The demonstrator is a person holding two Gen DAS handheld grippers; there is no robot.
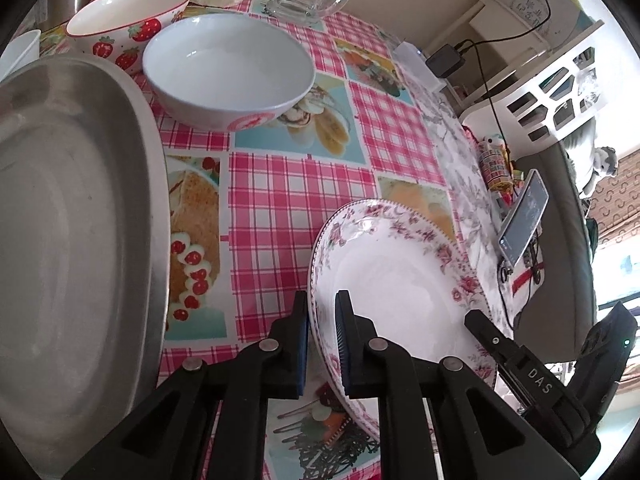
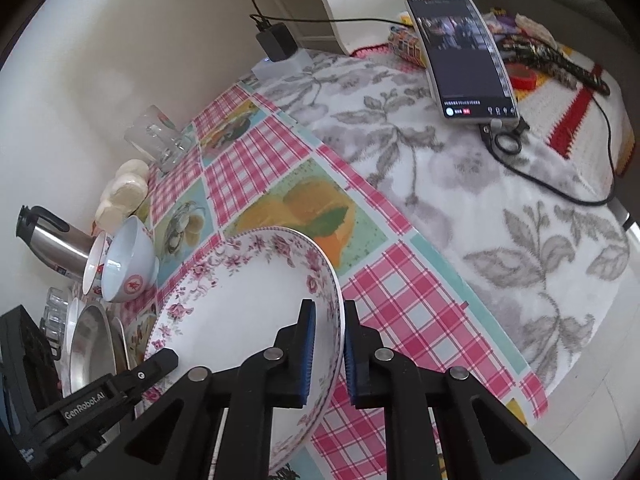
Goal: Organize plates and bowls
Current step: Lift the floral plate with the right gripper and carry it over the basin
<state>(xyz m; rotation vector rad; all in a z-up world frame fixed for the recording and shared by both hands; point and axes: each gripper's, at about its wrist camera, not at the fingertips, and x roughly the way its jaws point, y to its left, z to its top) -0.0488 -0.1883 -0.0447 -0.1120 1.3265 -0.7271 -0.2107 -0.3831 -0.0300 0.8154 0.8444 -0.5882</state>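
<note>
Both grippers, left [image 1: 323, 336] and right [image 2: 329, 350], angle steeply downward, jaws clamped on opposite rims of the floral plate [image 1: 400, 276].

Tabletop [image 2: 248, 168] covered with a pink checked oilcloth printed with food pictures. Beside it, a grey leaf-patterned cloth [image 2: 460, 184] covers an adjoining surface. Wall [image 2: 120, 40] behind is plain cream, evenly lit. A white cabinet with cut-out openings [image 1: 560, 92] stands against the wall. A black power adapter [image 2: 276, 42] with cable lies near its foot. Bright daylight enters at the far right of the left wrist view [image 1: 618, 264], beside a brown patterned panel [image 1: 622, 196].
</note>
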